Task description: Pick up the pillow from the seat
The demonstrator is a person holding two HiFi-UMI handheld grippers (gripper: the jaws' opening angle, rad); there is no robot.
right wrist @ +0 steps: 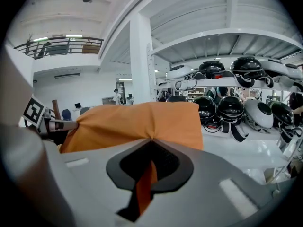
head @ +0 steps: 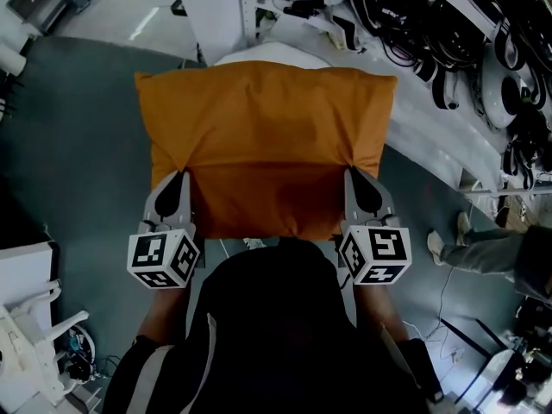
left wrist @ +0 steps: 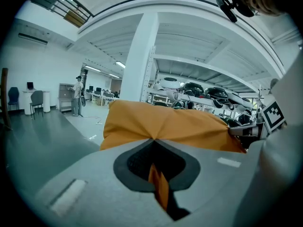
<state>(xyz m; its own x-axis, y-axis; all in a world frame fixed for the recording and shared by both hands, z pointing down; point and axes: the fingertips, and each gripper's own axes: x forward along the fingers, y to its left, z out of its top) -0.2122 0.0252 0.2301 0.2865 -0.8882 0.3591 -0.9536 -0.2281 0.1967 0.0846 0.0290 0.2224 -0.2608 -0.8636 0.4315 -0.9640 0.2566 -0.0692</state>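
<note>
Black fabric of the person's top fills the bottom of the head view. Just past it sit the two marker cubes, one on the left and one on the right.

The left gripper has its jaws pressed together on the near left edge of the orange pillow. In the left gripper view a fold of orange cloth is pinched in the slot of that gripper, and the pillow bunches into creases at its tips. The right gripper is likewise closed on the near right edge. Its own view shows an orange fold caught in the gripper, with the pillow spreading out beyond.

The pillow hangs between the two grippers, out in front of the person, with grey floor to either side. A white rounded surface shows past its far edge; whether the pillow touches it cannot be told.

Beyond stand a white pillar and racks of black helmets. Another person's legs show at the right, and a distant person stands far across the hall.
</note>
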